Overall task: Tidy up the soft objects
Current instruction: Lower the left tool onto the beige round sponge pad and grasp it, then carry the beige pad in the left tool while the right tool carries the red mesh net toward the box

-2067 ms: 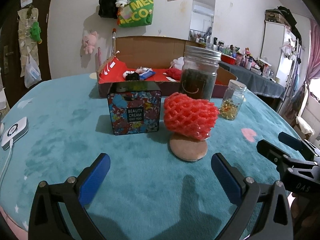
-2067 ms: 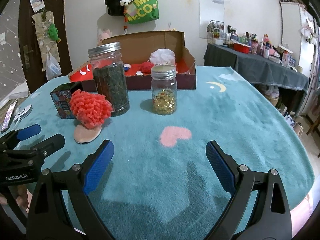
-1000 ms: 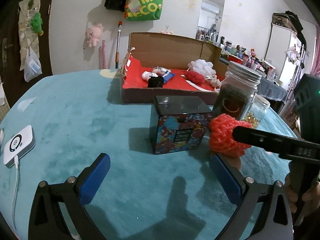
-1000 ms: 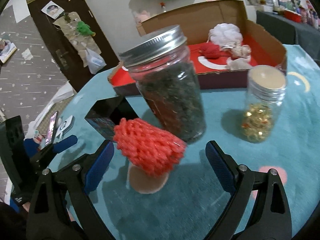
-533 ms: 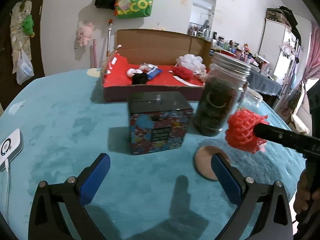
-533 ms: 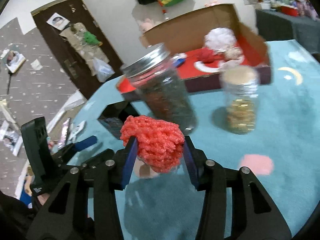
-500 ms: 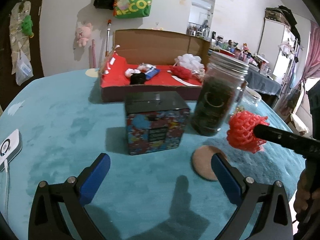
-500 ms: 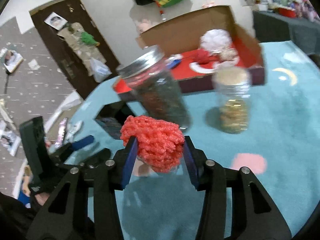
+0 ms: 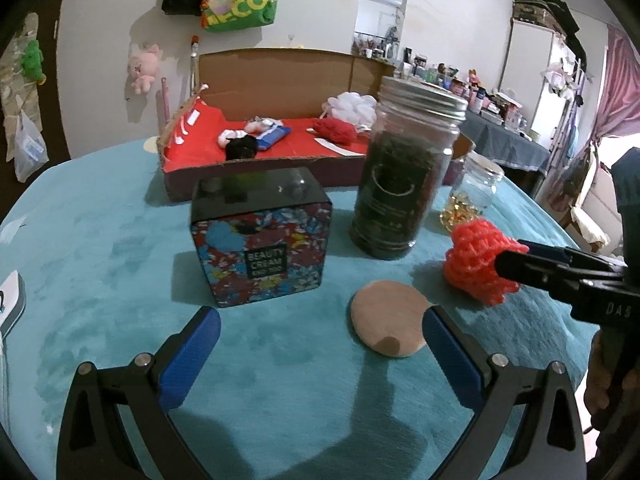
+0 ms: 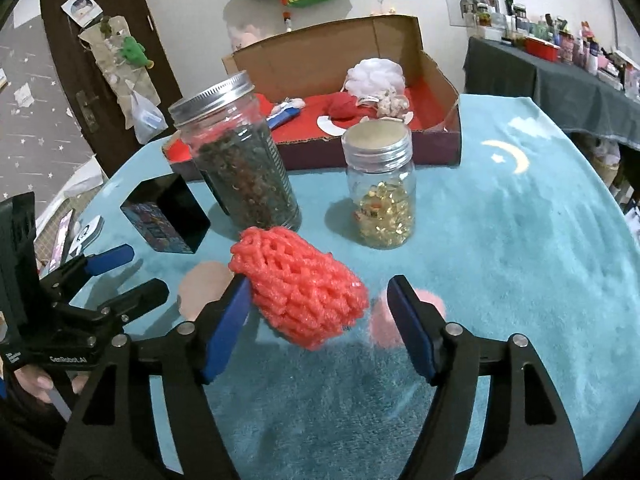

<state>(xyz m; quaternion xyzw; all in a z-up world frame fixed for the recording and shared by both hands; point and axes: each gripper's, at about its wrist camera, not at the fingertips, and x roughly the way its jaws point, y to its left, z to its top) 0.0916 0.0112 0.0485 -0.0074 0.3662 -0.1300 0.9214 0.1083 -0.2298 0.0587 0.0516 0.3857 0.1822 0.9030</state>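
Observation:
A red foam net (image 10: 300,296) sits between the jaws of my right gripper (image 10: 320,320), against the left pad and apart from the right pad, which has opened. It also shows in the left wrist view (image 9: 478,266) at the right gripper's tip, low over the teal cloth. A round beige powder puff (image 9: 388,328) lies flat on the cloth, also seen in the right wrist view (image 10: 204,288). My left gripper (image 9: 320,356) is open and empty, just short of the puff. A cardboard box (image 9: 280,80) with a red lining holds several soft items at the back.
A floral beauty cream tin (image 9: 260,240), a tall dark-filled glass jar (image 9: 404,176) and a small jar of gold capsules (image 10: 380,188) stand between the grippers and the box. A white device (image 9: 10,304) lies at the table's left edge.
My right gripper closed on the red net and lifted it off the puff, moving right. Its jaws have now widened around the net. The left gripper stayed open, shifting slightly.

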